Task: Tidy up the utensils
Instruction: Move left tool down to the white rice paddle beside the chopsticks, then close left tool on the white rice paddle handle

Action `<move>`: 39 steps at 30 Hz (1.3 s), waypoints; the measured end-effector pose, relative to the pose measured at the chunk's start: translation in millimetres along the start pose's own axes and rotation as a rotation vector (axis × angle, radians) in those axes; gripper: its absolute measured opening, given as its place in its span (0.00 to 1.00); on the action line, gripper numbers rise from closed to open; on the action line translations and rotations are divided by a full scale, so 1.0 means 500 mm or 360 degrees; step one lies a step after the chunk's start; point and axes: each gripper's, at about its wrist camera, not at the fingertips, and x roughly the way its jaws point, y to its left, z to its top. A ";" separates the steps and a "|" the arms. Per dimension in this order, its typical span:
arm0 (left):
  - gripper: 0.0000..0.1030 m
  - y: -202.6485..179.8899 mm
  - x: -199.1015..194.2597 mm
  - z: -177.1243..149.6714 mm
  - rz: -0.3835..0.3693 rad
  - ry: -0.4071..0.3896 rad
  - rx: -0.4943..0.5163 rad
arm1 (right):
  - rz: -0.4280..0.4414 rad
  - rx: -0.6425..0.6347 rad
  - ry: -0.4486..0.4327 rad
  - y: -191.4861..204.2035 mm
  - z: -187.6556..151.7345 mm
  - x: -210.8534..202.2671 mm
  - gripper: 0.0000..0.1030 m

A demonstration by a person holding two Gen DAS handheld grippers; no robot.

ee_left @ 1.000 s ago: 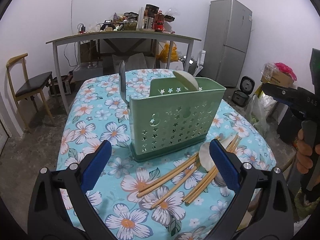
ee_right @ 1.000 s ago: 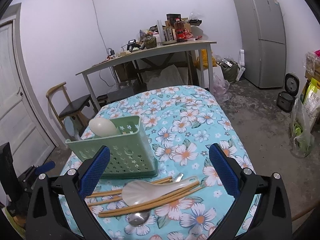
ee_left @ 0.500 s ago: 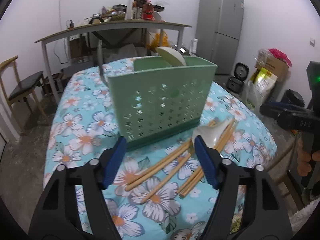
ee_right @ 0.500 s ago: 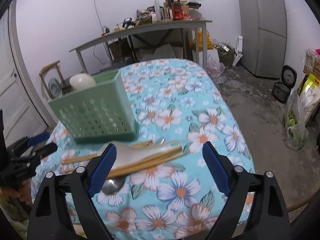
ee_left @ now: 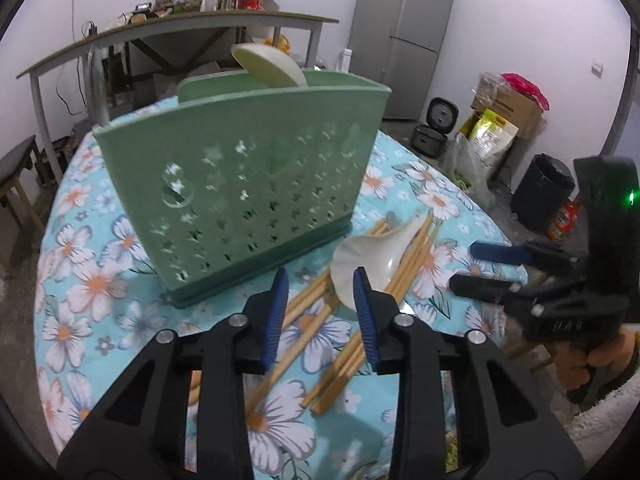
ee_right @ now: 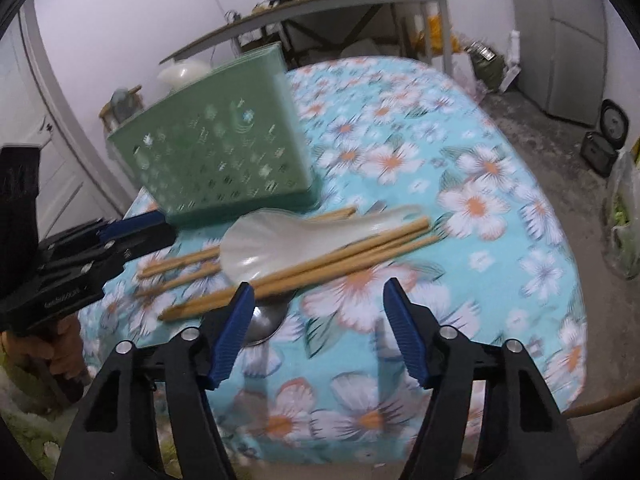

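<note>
Both our grippers over the loose utensils, nothing held.

Our left gripper [ee_left: 320, 284] hangs with fingers partly apart above the chopsticks [ee_left: 308, 308], near the white spoon [ee_left: 360, 264]. Our right gripper [ee_right: 318, 300] gapes wider, near the same pile. The green caddy [ee_left: 248, 184] stands just beyond on the floral table [ee_left: 80, 280], another spoon [ee_left: 268, 66] poking out.

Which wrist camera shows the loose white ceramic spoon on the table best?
Right wrist: the white ceramic soup spoon lies whole, bowl to handle, across the wooden chopsticks. Left wrist shows it foreshortened, its bowl partly behind a gripper fingertip.
</note>
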 end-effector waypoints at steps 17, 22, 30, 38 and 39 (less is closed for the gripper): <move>0.17 0.015 0.116 0.016 -0.0255 0.0229 -0.0132 | 0.0153 0.0045 0.0156 0.015 -0.027 0.056 0.53; 0.17 0.017 0.137 0.023 -0.0265 0.0254 -0.0150 | 0.0155 0.0058 0.0161 0.010 -0.030 0.059 0.50; 0.17 0.012 0.168 0.019 -0.0268 0.0304 -0.0180 | 0.0156 0.0064 0.0158 0.007 -0.033 0.061 0.49; 0.03 -0.005 0.146 0.025 -0.0222 0.0209 -0.0128 | 0.0130 0.0011 0.0127 0.018 -0.040 0.052 0.49; 0.02 -0.008 0.137 0.029 -0.0207 0.0188 -0.0108 | 0.0116 -0.0017 0.0114 0.023 -0.041 0.047 0.49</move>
